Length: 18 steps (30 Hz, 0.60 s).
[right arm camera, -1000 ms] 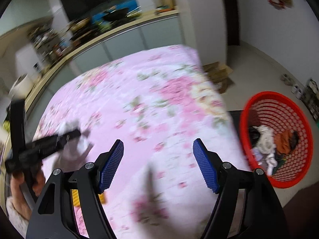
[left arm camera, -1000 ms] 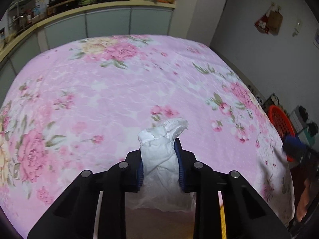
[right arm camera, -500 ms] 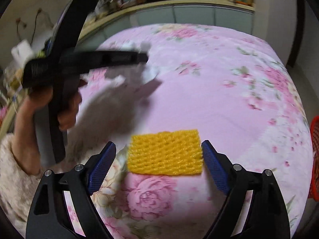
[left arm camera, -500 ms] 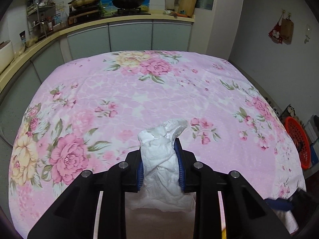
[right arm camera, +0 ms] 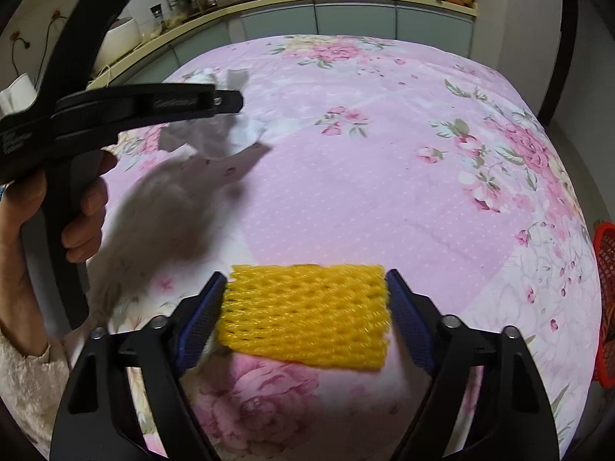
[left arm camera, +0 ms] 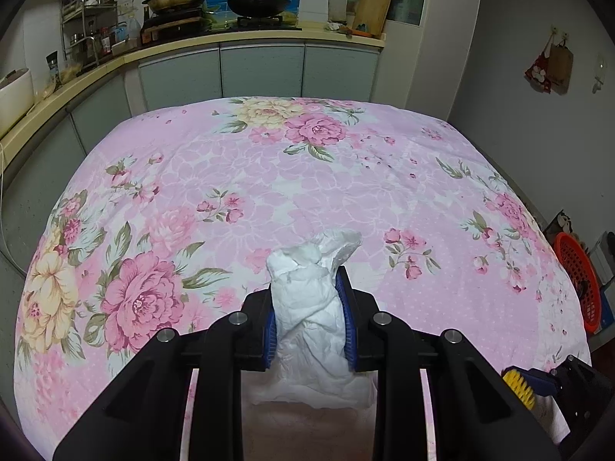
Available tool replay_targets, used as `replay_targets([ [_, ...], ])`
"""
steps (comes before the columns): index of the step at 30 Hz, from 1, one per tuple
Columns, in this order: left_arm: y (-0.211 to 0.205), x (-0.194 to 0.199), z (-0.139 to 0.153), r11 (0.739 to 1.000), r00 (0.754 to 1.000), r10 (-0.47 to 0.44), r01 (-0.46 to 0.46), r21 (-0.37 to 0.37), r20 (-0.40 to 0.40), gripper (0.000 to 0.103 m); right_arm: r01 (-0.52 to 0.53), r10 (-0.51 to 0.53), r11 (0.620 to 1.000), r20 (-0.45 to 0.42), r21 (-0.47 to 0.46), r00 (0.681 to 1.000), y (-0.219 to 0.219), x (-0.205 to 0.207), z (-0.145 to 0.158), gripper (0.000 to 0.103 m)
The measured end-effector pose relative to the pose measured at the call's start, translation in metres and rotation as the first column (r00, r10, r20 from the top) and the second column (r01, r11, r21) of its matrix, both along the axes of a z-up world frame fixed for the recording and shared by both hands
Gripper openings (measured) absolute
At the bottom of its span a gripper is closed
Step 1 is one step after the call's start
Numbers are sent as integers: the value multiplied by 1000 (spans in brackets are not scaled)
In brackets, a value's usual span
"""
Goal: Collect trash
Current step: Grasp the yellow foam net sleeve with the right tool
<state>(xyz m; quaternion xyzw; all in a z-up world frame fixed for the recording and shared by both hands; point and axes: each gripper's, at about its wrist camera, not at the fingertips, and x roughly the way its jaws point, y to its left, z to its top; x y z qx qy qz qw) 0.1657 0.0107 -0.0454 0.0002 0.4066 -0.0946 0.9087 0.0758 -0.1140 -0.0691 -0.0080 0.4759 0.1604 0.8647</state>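
- The crumpled white tissue is already off the surface: my left tongs are clamped on it, its twisted top poking out past the blue pads and the loose tail hanging below.
- From the right wrist view I see that same wad hanging in the air above the floral cloth, with its shadow spread under it.
- The yellow foam fruit net sits between the fingers of my right tongs. Both pads look to be touching its ends, but the net shows little squeeze, so I cannot tell whether the grip is firm or just arriving, nor whether the net is lifted or resting on the cloth.
- The flowered tablecloth on the surface shows no other litter in either view.
- The red plastic basket stands on the floor off the right edge of the surface, well apart from both pieces.
- My judgement: both items are picked or nearly so; what is left is confirming the net grip, then carrying both across to the basket and letting go.
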Motion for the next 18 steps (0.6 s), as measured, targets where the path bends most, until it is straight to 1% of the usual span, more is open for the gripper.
replay_targets([
  [8,1,-2,-2,1000,1000,6,-6,6,-1,25,24,-24,1000,5,10,1000,-7,8,2,70],
  [11,0,-3,-3,1000,1000,7,-7,15,0,25,61,-62,998,10,16,998,-17,15,5,69],
  [15,-4,-4,-4,1000,1000,5,-5,23,1,25,111,-112,994,28,21,993,-32,28,9,62],
  [18,-7,-5,-4,999,1000,0,-1,37,6,25,150,-150,989,44,17,988,-41,38,10,62],
])
